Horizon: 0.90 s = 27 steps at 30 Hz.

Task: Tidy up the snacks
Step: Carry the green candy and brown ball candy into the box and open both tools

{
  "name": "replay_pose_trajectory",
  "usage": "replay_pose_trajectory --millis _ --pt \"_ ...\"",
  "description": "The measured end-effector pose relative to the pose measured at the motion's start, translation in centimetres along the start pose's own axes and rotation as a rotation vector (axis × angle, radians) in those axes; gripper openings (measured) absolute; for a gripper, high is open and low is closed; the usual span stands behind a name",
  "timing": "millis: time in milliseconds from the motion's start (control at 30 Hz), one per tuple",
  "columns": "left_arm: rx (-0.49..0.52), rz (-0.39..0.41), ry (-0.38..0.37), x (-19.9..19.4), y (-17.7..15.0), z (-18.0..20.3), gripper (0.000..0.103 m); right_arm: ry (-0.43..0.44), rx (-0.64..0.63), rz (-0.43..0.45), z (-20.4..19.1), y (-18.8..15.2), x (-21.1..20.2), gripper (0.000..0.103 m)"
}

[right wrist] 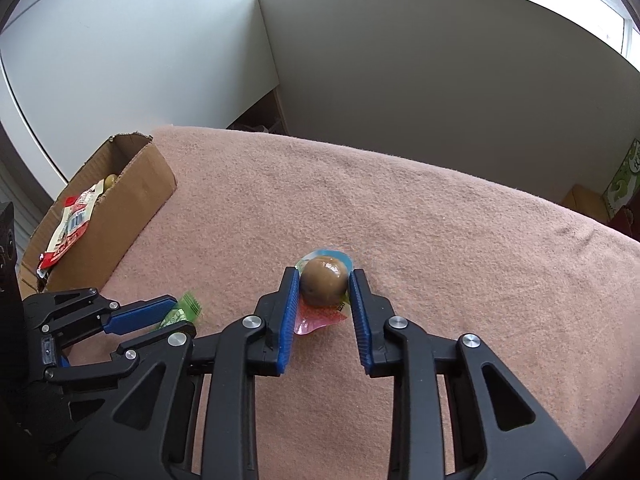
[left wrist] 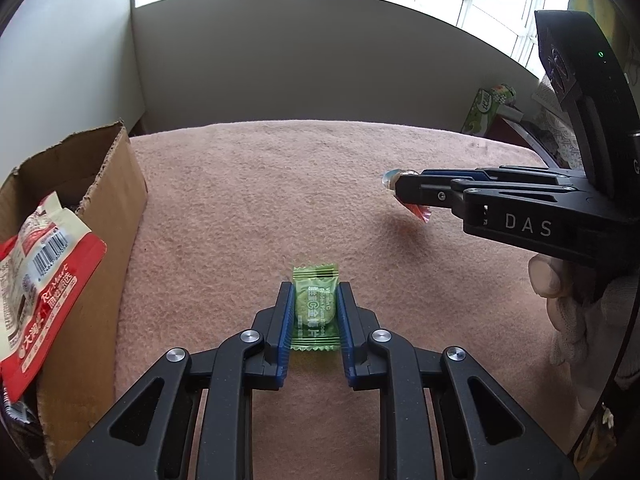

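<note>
My left gripper (left wrist: 314, 296) is shut on a small green candy packet (left wrist: 315, 308), which sits between its blue pads over the pink blanket (left wrist: 260, 200). The packet also shows in the right wrist view (right wrist: 182, 312). My right gripper (right wrist: 325, 284) is shut on a brown round snack in a clear blister pack (right wrist: 324, 286) with a red and blue edge. In the left wrist view the right gripper (left wrist: 404, 190) hangs above the blanket to the right, with the pack's ends (left wrist: 390, 179) sticking out.
An open cardboard box (left wrist: 100, 216) stands at the blanket's left edge; it also shows in the right wrist view (right wrist: 132, 192). A red and white snack bag (left wrist: 36, 280) leans inside it. A green box (left wrist: 486, 110) and clutter lie at the far right.
</note>
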<state>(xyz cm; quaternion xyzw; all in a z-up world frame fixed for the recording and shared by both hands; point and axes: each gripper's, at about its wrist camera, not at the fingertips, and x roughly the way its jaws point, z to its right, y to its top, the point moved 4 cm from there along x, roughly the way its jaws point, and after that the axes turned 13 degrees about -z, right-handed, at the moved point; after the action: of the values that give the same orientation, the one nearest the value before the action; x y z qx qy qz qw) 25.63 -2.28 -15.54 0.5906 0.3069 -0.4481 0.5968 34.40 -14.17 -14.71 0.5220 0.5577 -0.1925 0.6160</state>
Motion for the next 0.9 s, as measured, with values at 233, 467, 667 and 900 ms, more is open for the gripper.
replay_pose_trajectory --millis 233,467,667,900 --pt "0.000 0.011 -0.014 -1.0 -0.4 0.1 0.019 0.014 0.020 0.021 0.2 -0.6 -1.2 0.026" --pt "0.009 0.039 -0.043 -3.3 -1.0 0.8 0.019 0.017 0.015 0.046 -0.9 -1.4 -3.7 0.026" --pt "0.019 0.079 -0.052 -6.2 -1.9 0.5 0.019 0.022 -0.022 0.077 -3.4 -1.4 -6.5 0.026" --pt "0.001 0.137 -0.032 -10.3 -2.8 -2.3 0.019 0.045 -0.063 0.101 -7.0 -0.3 -8.5 0.026"
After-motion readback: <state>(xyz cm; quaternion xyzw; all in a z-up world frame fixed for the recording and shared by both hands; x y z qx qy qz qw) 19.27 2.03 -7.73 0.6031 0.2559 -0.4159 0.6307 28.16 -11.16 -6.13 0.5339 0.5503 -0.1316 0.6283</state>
